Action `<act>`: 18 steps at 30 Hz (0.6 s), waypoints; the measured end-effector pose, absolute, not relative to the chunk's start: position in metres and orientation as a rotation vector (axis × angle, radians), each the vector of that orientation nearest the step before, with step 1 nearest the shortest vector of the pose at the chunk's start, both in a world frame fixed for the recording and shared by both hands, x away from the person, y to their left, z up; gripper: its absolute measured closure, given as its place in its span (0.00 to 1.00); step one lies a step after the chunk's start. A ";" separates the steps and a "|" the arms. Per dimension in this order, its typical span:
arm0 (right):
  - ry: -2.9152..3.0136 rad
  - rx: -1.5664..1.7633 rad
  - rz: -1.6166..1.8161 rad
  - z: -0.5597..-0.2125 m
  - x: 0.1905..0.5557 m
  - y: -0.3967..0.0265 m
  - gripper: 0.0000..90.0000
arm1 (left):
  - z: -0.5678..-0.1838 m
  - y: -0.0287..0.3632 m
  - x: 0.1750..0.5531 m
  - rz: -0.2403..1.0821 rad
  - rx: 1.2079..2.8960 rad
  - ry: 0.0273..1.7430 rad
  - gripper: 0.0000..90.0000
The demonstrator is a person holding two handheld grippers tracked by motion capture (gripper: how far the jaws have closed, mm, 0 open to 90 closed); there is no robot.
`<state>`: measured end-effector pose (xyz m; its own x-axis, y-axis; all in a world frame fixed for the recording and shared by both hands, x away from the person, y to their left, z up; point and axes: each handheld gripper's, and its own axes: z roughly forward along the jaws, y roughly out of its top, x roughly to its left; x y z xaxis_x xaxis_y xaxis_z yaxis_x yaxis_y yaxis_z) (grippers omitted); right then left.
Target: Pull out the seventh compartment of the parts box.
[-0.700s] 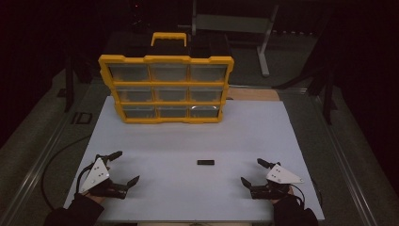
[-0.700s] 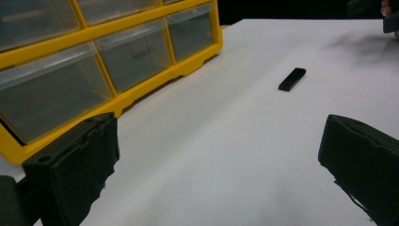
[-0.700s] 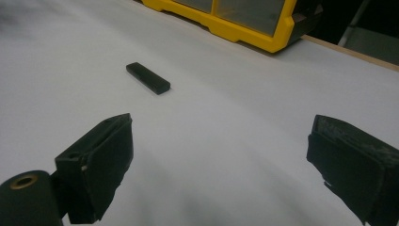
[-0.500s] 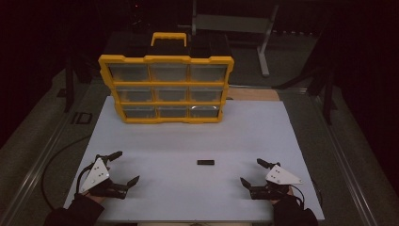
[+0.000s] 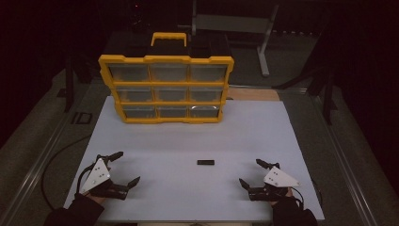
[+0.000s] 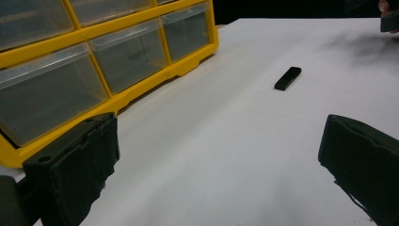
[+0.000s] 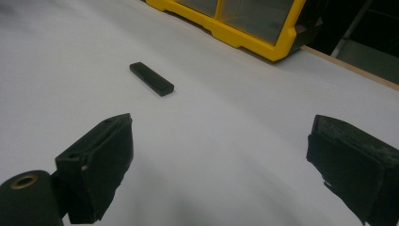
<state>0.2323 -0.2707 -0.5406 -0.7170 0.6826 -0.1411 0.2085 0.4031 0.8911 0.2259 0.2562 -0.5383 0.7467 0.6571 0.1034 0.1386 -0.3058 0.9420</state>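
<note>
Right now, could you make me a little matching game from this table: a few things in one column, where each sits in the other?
Things:
1. organizer
2. black bar
3. left hand-held gripper
4. right hand-held gripper

Places:
A. near right corner
B. far end of the white board
C. near left corner
D. middle, between the grippers

Pairs: 1-B, 2-D, 3-C, 4-A

On the table (image 5: 188, 136) before me, a drawer organizer (image 5: 166, 89) stands at the far edge. A small flat bar (image 5: 205, 162) lies nearer, between my left gripper (image 5: 123, 167) and right gripper (image 5: 251, 173), well apart from both.
</note>
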 end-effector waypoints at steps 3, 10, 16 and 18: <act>2.179 0.757 1.277 -0.542 0.233 -0.271 0.09 | -0.538 0.256 0.226 0.583 1.839 0.612 0.00; 2.180 0.742 1.268 -0.540 0.232 -0.269 0.09 | -0.528 0.249 0.222 0.590 1.849 0.564 0.00; 2.168 0.735 1.270 -0.538 0.231 -0.267 0.09 | -0.515 0.242 0.222 0.615 1.858 0.524 0.00; 2.170 0.727 1.268 -0.538 0.231 -0.267 0.09 | -0.511 0.239 0.221 0.624 1.871 0.512 0.00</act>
